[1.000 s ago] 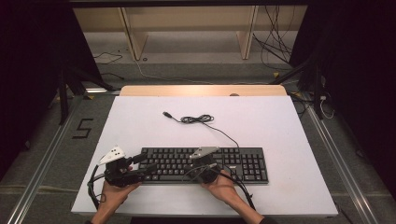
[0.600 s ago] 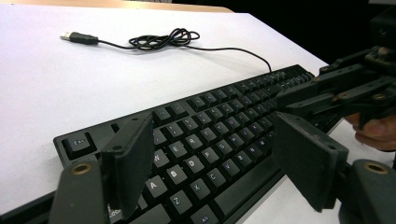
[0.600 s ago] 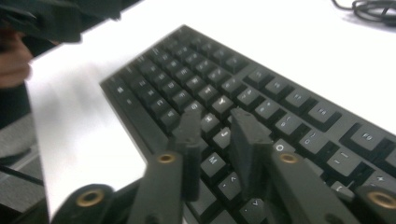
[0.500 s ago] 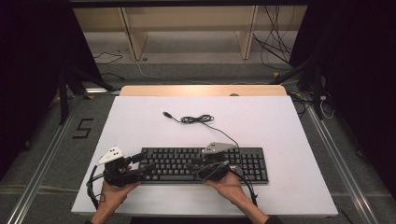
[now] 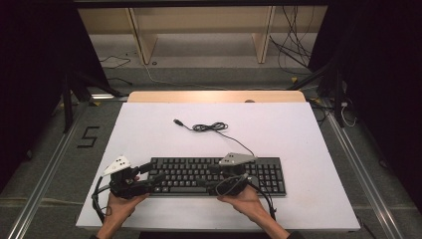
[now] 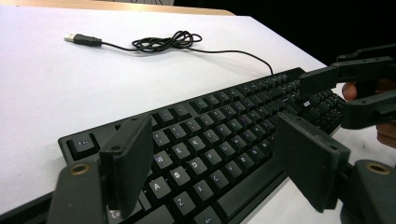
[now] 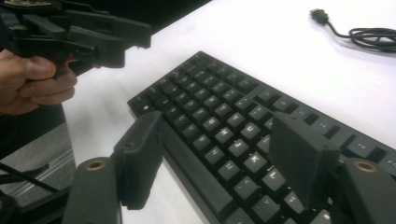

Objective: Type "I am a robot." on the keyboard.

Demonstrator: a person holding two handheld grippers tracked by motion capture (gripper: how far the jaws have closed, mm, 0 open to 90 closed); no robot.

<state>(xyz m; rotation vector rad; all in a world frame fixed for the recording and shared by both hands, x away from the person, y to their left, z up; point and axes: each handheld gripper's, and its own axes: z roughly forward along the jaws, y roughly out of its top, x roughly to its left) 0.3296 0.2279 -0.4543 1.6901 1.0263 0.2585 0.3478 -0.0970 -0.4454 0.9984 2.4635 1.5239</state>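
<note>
A black keyboard (image 5: pixel 191 172) lies flat near the front of the white table (image 5: pixel 298 134). Its thin black cable (image 5: pixel 211 127) runs back to a loose coil and a USB plug (image 5: pixel 176 121). My left gripper (image 5: pixel 152 173) hovers at the keyboard's left end, open, with the letter keys (image 6: pixel 205 140) below its jaws. My right gripper (image 5: pixel 219 179) sits over the keyboard's middle front edge. Its jaws have just been opening and now stand wide, gripping nothing, with the keyboard (image 7: pixel 224 126) beneath them. Each gripper view also shows the other gripper: the right gripper (image 6: pixel 324 99) and the left gripper (image 7: pixel 133 42).
A wooden strip (image 5: pixel 214 96) borders the table's far edge. Beyond it the floor has shelf legs and loose cables (image 5: pixel 293 47). A metal rail (image 5: pixel 45 174) runs along the left, beside a floor mark shaped like a 5 (image 5: pixel 89 136).
My right gripper has shifted a little to the right along the keyboard and its jaws have spread apart. The left gripper and the keyboard have stayed put.
</note>
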